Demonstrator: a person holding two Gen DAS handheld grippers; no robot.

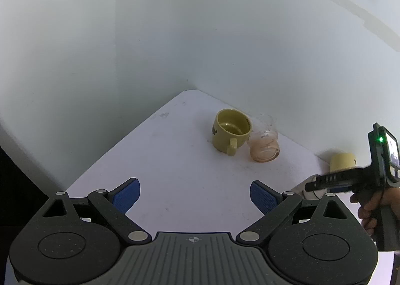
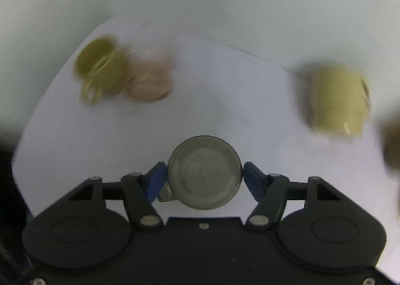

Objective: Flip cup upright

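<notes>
In the right wrist view, my right gripper (image 2: 204,172) is shut on a grey cup (image 2: 204,171). The cup's round flat end faces the camera and a small handle shows at its lower left. The blue pads (image 2: 156,180) press its two sides. The view is blurred by motion. In the left wrist view, my left gripper (image 1: 194,196) is open and empty above the white table (image 1: 175,172). The right gripper's body (image 1: 350,177) shows at the right edge, held by a hand.
An upright olive mug (image 1: 231,131) and a pinkish glass cup (image 1: 263,146) stand together near the back wall. A pale yellow cup (image 2: 337,102) stands upside down at the right; it also shows in the left wrist view (image 1: 341,161). A brown object (image 2: 392,147) is at the right edge.
</notes>
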